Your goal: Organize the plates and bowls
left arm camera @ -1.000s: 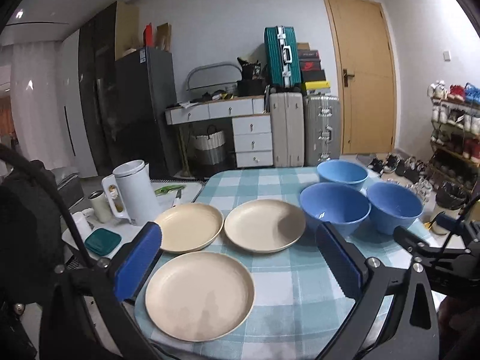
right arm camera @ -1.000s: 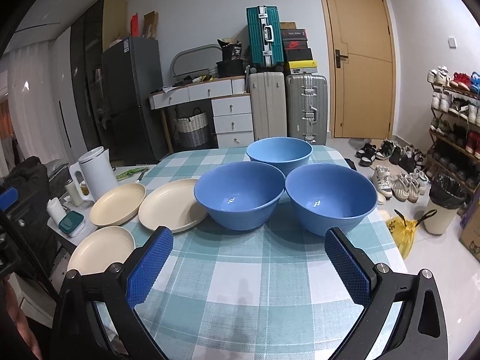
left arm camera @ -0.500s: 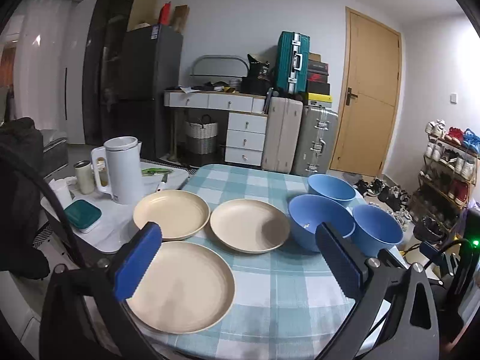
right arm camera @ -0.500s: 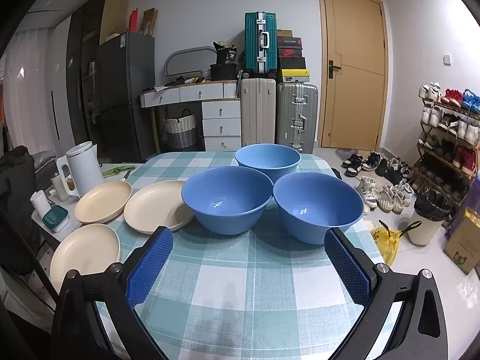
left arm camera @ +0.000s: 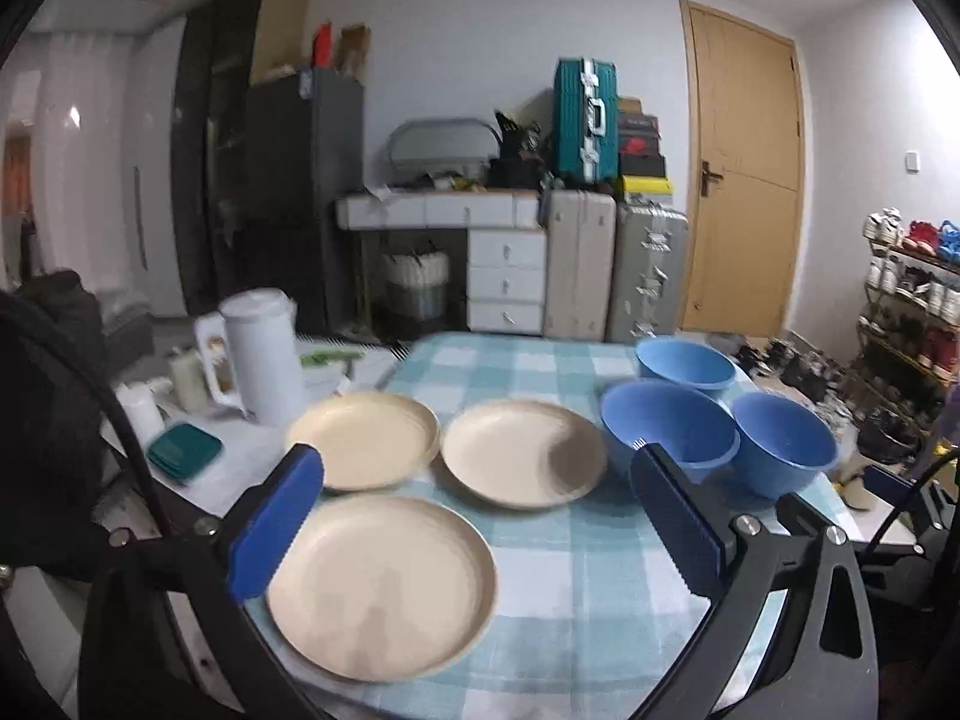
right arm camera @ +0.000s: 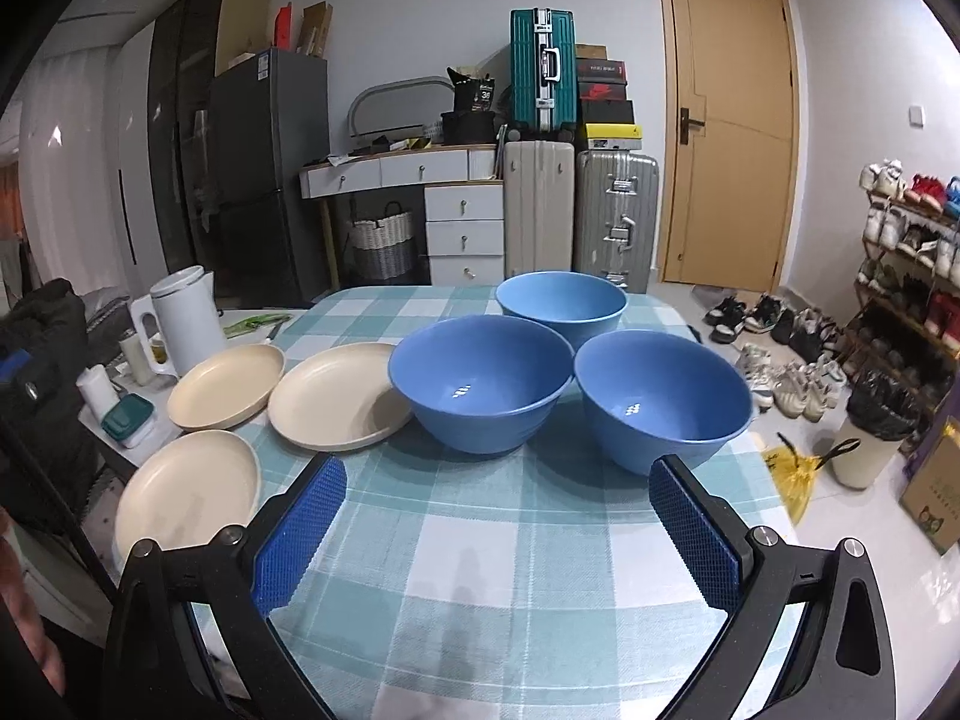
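Nothing is stacked yet; this looks like the approach. The left gripper (left arm camera: 474, 516) hangs wide open and empty over the nearest cream plate (left arm camera: 384, 585) at 6 o'clock, probably the first pick. The right gripper (right arm camera: 498, 525), equally spread and empty, faces the blue bowls (right arm camera: 480, 381) at 12 o'clock. Three plates and three bowls sit separately on the checked tablecloth (right arm camera: 510, 588).

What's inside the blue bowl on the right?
Nothing: the right blue bowl shows a bare blue inside with a small light glint. The tablecloth beneath its base is hidden.
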Motion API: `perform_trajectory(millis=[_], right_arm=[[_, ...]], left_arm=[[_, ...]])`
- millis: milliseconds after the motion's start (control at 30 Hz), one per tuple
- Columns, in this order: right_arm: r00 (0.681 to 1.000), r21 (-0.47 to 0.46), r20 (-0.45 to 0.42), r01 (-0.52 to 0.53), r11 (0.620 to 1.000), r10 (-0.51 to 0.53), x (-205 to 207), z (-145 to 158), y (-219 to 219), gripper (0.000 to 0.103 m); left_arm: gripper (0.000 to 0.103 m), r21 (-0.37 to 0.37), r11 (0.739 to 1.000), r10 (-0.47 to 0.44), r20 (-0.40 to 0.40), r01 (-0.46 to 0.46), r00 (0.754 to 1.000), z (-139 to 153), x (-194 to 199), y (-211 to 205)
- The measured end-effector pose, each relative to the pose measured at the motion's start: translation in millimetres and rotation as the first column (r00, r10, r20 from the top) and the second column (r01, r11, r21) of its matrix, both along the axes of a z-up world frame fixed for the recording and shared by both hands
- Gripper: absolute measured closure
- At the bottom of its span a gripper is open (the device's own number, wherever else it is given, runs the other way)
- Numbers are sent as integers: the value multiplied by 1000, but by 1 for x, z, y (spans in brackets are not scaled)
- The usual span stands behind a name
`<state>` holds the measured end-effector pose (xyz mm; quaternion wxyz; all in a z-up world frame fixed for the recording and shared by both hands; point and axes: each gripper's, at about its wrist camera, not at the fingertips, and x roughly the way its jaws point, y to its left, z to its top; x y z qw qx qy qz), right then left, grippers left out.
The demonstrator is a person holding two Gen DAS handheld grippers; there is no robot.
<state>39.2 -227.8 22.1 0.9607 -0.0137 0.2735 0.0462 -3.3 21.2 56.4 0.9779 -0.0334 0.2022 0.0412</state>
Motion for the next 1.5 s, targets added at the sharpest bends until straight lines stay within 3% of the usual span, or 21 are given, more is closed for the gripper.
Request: perform_trajectory(millis=[167, 533, 833, 1000, 1167, 1267, 1500], right_arm=[[1000, -21, 9, 1, 1000, 0, -2, 1, 5, 0], [999, 34, -29, -19, 999, 20, 1, 3, 9, 0], [996, 54, 7, -90, 994, 90, -3, 8, 30, 0], [995, 68, 6, -95, 993, 95, -1, 10, 42, 0], [986, 92, 26, -165, 982, 163, 0, 14, 59, 0], [974, 79, 47, -225, 971, 222, 1, 23, 76, 0], [951, 69, 32, -309, 948, 308, 37, 56, 111, 0]], left_arm=[[0, -14, 1000, -21, -26, 20, 999, -1, 3, 3], [0, 58, 998, 0, -31, 2, 1000, -6, 0, 11], [0, -57, 998, -3, -45, 1, 999, -6, 2, 50], [0, -39, 999, 12, -51, -14, 999, -6, 4, 59], [0, -28, 999, 16, -65, -18, 998, 9, 17, 72], [0, -58, 998, 15, -58, -18, 998, 24, 28, 93], [0, -85, 988, 124, -97, -132, 988, 29, 69, 151]])
